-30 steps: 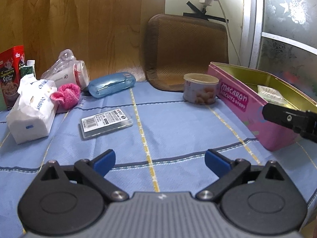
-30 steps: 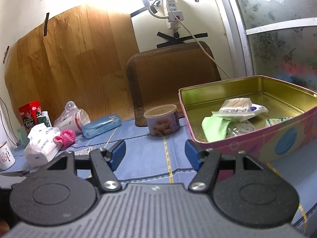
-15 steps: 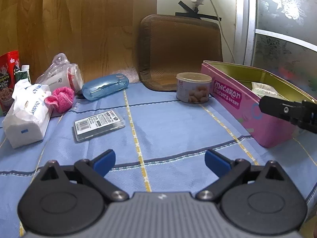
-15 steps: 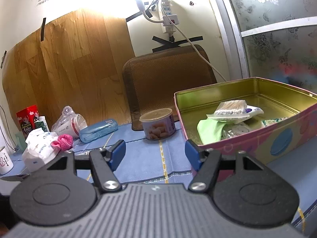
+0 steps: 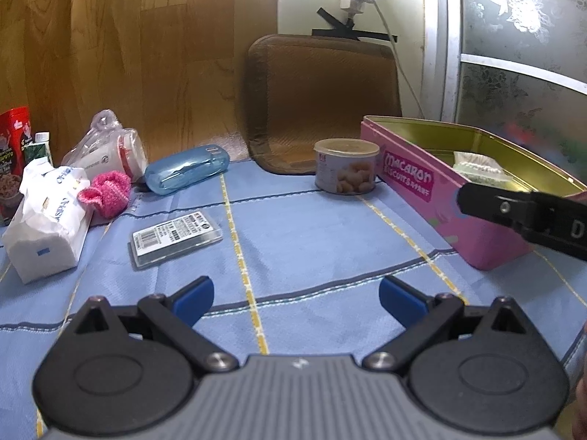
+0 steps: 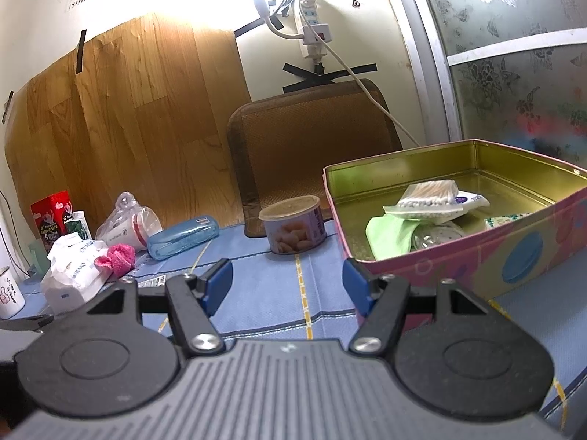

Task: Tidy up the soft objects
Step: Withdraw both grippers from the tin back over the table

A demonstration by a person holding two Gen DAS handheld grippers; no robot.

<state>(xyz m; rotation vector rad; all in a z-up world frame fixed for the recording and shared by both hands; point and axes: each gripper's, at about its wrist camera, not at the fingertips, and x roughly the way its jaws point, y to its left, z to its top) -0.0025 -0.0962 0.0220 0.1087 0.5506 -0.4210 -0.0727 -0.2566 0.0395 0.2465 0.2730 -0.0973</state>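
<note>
A pink macaron tin point(image 5: 433, 198) point(image 6: 521, 253) stands open on the right of the blue cloth. Inside it lie a cotton swab pack point(image 6: 429, 192), a green cloth point(image 6: 389, 233) and small packets. At the far left sit a white tissue pack point(image 5: 47, 216) point(image 6: 73, 271) and a pink knitted piece point(image 5: 110, 192) point(image 6: 117, 256). My left gripper point(image 5: 295, 295) is open above the bare cloth, nothing between its fingers. My right gripper point(image 6: 288, 286) is open too, just in front of the tin's near corner. One of the right gripper's arms point(image 5: 513, 209) shows at the right in the left wrist view.
A round snack can point(image 5: 345, 170) stands left of the tin. A blue case point(image 5: 185, 168), a flat labelled packet point(image 5: 176, 233), a bagged cup point(image 5: 110, 150) and a red box point(image 5: 13, 146) lie on the left. A brown cushion point(image 5: 323, 99) leans on the back wall.
The left wrist view has rolled slightly, so the tin and can sit a little differently. Neither gripper has shifted place and both stay open.
</note>
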